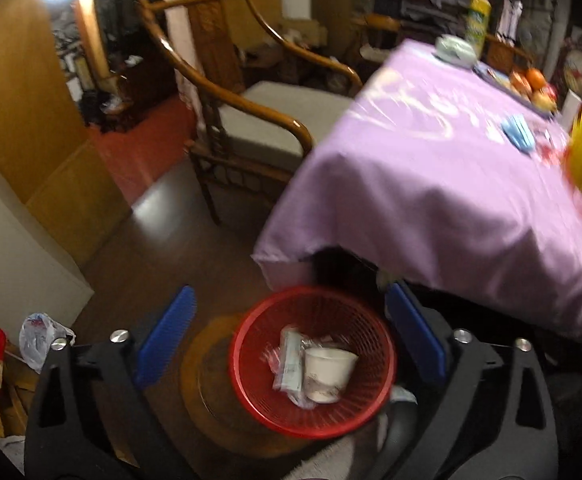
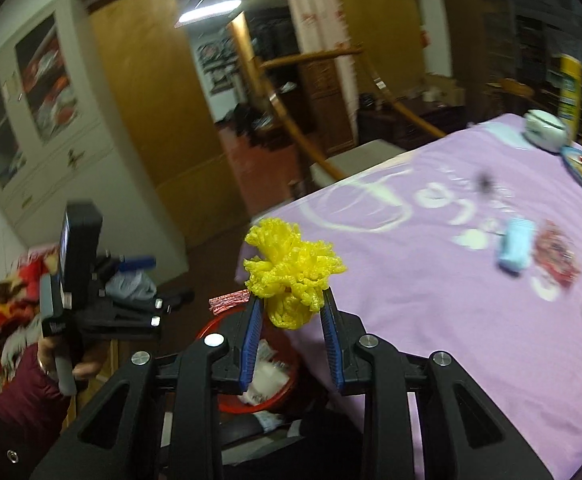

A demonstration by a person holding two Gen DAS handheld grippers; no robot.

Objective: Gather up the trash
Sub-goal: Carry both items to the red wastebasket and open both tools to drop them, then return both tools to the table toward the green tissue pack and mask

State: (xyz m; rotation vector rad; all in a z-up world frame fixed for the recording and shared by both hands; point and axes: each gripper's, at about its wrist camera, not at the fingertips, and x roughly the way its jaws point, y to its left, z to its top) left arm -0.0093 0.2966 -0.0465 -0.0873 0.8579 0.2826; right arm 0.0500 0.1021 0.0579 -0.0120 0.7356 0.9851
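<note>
From the left wrist, the left gripper (image 1: 291, 336) hangs with its blue pads spread wide and nothing between them, directly above a red mesh basket (image 1: 251, 392) standing on the dark floor by the corner of the table. Inside the basket lies a white paper cup (image 1: 327, 374) tipped on its side, mouth toward the table, beside a crumpled clear wrapper (image 1: 289, 364) whose long axis runs away from the camera. The printing on the cup is too blurred to read. The purple tablecloth (image 1: 431, 184) bears pale looping letters, smeared and illegible. On it sit a blue packet (image 1: 519, 134), a plate of fruit (image 1: 531, 86) and a tall yellow-green canister (image 1: 477, 20) with an unreadable label. A wooden armchair (image 1: 251, 120) stands beyond.

From the right wrist, the right gripper (image 2: 291, 312) is clamped on a yellow foam fruit net (image 2: 291, 276), pinched at its lower end, its long axis upright and its frilled end flaring away from the camera, over the table edge. Below it shows the red basket's rim (image 2: 207, 330). At left, a hand (image 2: 71, 364) in a maroon sleeve holds the other gripper. The blue packet (image 2: 515, 248) and a red wrapper (image 2: 555, 256) lie on the cloth; their print cannot be read.
</note>
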